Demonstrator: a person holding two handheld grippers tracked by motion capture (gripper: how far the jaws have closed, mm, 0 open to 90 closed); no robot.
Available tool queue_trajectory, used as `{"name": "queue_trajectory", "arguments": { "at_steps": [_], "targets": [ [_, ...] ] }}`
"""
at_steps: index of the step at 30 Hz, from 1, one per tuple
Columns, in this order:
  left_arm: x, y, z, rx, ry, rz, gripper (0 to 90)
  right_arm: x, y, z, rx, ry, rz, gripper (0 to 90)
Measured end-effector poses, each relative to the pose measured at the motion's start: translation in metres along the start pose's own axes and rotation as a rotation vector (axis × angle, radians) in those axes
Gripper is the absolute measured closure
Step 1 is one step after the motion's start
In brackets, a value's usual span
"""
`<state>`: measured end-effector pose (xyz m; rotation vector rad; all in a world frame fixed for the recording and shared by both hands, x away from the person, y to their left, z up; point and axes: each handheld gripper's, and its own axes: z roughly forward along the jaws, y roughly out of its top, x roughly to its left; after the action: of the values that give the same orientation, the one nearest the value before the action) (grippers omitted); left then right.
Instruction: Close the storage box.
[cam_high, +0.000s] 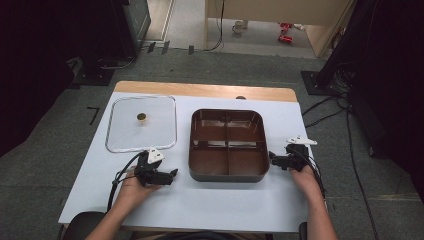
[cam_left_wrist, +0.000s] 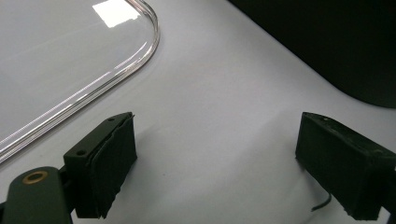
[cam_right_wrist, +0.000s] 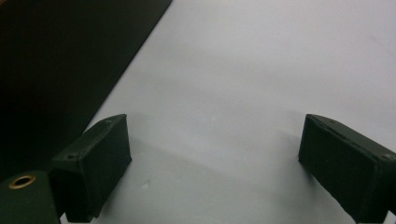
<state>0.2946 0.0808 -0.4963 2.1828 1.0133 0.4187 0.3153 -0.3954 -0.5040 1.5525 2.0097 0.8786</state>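
A brown tray (cam_high: 227, 172) with four compartments sits in the middle of the white table; its compartments look bare. To its left lies a clear square lid (cam_high: 120, 142) with a small gold knob (cam_high: 141, 117). My left gripper (cam_high: 171, 174) rests on the table just left of the tray, open, with nothing between its jaws. In the left gripper view (cam_left_wrist: 217, 168) the lid's rim (cam_left_wrist: 116, 72) curves at upper left and the tray's dark wall (cam_left_wrist: 336, 51) at upper right. My right gripper (cam_high: 272, 159) lies open at the tray's right side; its own view (cam_right_wrist: 215, 168) shows the tray wall (cam_right_wrist: 60, 60) at left.
The white mat (cam_high: 200, 205) covers most of a wooden table (cam_high: 200, 90). Cables (cam_high: 330, 117) trail on the floor to the right. Dark equipment stands at both sides of the room.
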Motion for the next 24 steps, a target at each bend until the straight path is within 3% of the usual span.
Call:
{"name": "queue_trajectory", "arguments": {
  "at_steps": [9, 15, 16, 18, 20, 24],
  "targets": [
    [0.004, 0.006, -0.001, 0.046, -0.039, 0.035, 14.7, 0.0, 0.0, 0.0, 0.001, 0.001, 0.002, 8.5],
    [0.005, 0.013, -0.002, 0.089, -0.072, 0.063, 21.2, 0.0, 0.0, 0.0, 0.001, 0.001, 0.002, 8.5],
    [0.005, 0.013, -0.002, 0.089, -0.072, 0.063, 22.9, 0.0, 0.0, 0.0, 0.001, 0.001, 0.002, 8.5],
    [0.007, 0.016, -0.003, 0.092, -0.126, 0.046, 26.4, 0.0, 0.0, 0.0, 0.001, 0.001, 0.002, 8.5],
    [0.009, 0.019, -0.004, 0.106, -0.153, 0.033, 28.9, 0.0, 0.0, 0.0, 0.001, 0.001, 0.002, 8.5],
    [0.008, 0.024, -0.008, 0.1, -0.154, 0.036, 28.4, 0.0, 0.0, 0.0, 0.001, 0.0, 0.002, 8.5]
  ]
}}
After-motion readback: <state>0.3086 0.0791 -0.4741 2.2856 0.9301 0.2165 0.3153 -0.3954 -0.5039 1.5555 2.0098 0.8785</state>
